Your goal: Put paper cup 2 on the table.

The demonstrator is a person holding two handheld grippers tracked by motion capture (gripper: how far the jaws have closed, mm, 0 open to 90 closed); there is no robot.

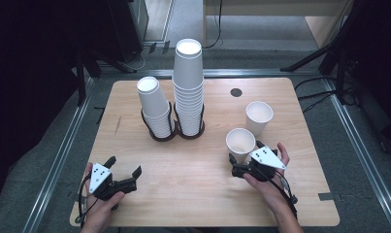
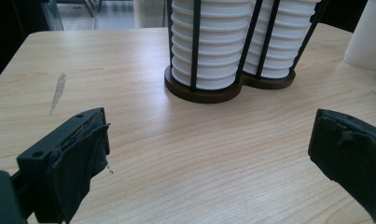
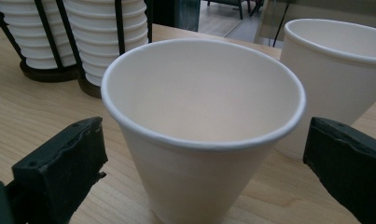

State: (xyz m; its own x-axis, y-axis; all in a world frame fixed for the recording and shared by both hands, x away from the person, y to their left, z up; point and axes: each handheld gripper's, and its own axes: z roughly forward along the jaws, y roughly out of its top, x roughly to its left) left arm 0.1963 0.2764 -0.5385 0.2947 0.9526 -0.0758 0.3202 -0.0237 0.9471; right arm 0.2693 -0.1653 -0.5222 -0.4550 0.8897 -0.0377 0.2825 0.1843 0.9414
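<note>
The table (image 1: 193,165) is light wood with fine lines in it, smooth and a bit shiny. The near cup (image 3: 202,126) at the middle of the right gripper view is white paper, smooth and matt, with a rolled rim. The cup stacks (image 1: 188,87) look like ribbed white paper. Their holder (image 2: 209,91) has thin black bars and a dark matt base. The jaw pads look like soft, rough black stuff.

My left hand (image 1: 102,206) rests low at the near left, wrapped around the left gripper (image 1: 123,171), jaws spread wide apart and pointing forward, nothing between them. My right hand (image 1: 270,182) sits at the near right, holding the right gripper (image 1: 245,154), jaws fully parted, pads pressing on nothing. Both forearms enter from the bottom edge.
</note>
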